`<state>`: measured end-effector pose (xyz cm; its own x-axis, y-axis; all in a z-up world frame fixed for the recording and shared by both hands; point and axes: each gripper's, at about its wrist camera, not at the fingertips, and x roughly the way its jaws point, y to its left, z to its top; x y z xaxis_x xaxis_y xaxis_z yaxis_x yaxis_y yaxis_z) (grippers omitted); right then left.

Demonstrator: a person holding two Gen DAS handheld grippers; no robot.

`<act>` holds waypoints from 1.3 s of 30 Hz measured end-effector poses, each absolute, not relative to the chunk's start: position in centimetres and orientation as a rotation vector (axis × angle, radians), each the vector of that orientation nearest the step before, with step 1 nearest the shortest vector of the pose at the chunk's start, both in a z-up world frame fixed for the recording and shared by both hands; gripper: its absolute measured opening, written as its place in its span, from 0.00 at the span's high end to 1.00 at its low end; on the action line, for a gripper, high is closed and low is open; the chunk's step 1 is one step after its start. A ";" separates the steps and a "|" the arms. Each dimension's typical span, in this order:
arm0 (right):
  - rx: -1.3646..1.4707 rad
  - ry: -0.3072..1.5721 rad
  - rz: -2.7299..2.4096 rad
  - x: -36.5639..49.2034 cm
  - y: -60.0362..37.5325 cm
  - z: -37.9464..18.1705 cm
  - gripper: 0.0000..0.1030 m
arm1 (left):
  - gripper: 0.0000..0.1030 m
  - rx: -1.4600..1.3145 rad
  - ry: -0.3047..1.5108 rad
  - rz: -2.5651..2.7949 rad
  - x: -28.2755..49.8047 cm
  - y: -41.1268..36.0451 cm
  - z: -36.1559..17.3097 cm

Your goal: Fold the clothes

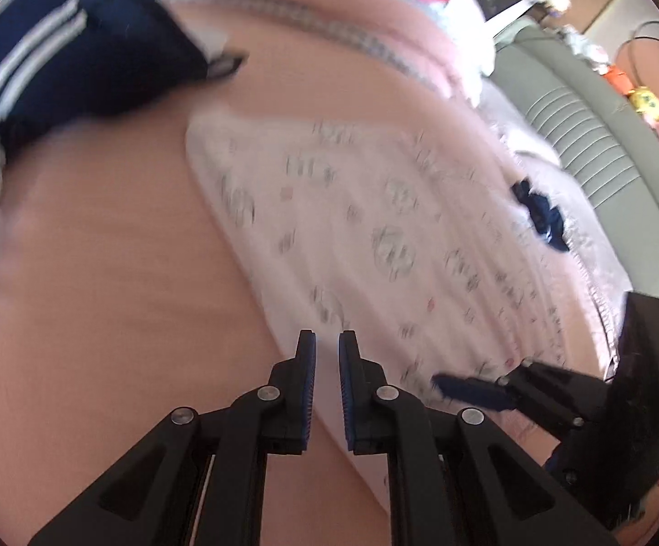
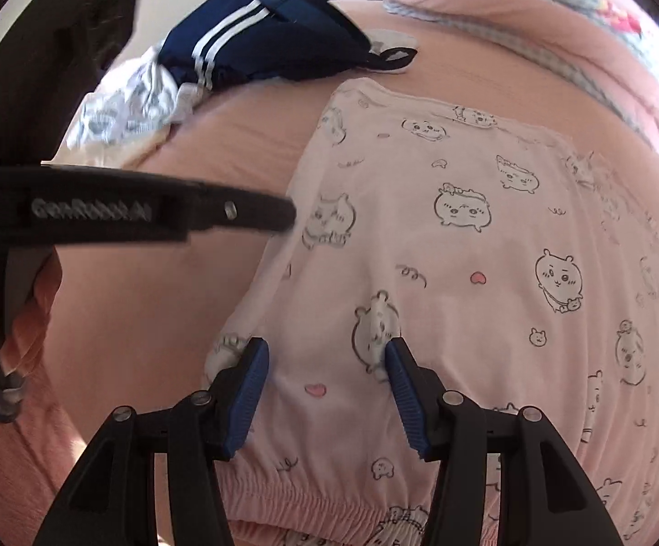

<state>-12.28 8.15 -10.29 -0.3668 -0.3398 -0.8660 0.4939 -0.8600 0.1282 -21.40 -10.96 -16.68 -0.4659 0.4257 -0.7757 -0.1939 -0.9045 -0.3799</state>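
Observation:
A pale pink garment (image 2: pixel 466 250) printed with cartoon animals lies flat on a pink bed sheet (image 2: pixel 156 282), its elastic waistband (image 2: pixel 311 491) nearest me. My right gripper (image 2: pixel 327 352) stands open just above the cloth near the waistband, with nothing held between its blue pads. The left wrist view is blurred; there the same garment (image 1: pixel 375 236) spreads to the right. My left gripper (image 1: pixel 327 346) hovers over its left edge, fingers close together with only a narrow slit and nothing in it. The right gripper (image 1: pixel 452 386) shows low at the right.
A navy garment with white stripes (image 2: pixel 261 45) and a white patterned cloth (image 2: pixel 120 109) lie at the far left of the bed. A rolled pink quilt (image 2: pixel 534 9) runs along the back. A hand (image 2: pixel 24 318) holds the left gripper's handle. A grey padded headboard (image 1: pixel 580 136) stands at right.

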 end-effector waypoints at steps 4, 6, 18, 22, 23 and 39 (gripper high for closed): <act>1.378 0.172 -2.194 -13.9 6.9 -10.7 0.49 | 0.91 -1.457 -0.297 2.389 -25.0 -12.3 -17.4; 1.383 0.154 -2.173 -14.7 6.3 -10.9 0.49 | 0.91 -1.485 -0.338 2.370 -26.7 -13.1 -18.4; 1.425 0.072 -2.014 -18.2 3.6 -11.7 0.51 | 0.88 -1.665 0.070 2.603 -28.3 -16.3 -19.6; 1.414 -0.090 -2.020 -19.0 5.3 -10.2 0.51 | 0.88 -1.546 -0.168 2.471 -28.5 -17.5 -19.2; 1.411 -0.132 -2.066 -19.5 5.9 -10.0 0.51 | 0.88 -1.522 -0.169 2.470 -28.8 -17.2 -19.1; 1.513 0.325 -2.226 -20.2 3.7 -12.2 0.50 | 0.89 -1.597 0.328 2.547 -32.3 -17.6 -19.1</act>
<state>-20.18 3.66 -12.21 -0.3142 -0.2149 -0.9247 0.4702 -0.8814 0.0451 -32.30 -17.56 -19.11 -0.4375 -0.0154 -0.8991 -0.2128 -0.9697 0.1202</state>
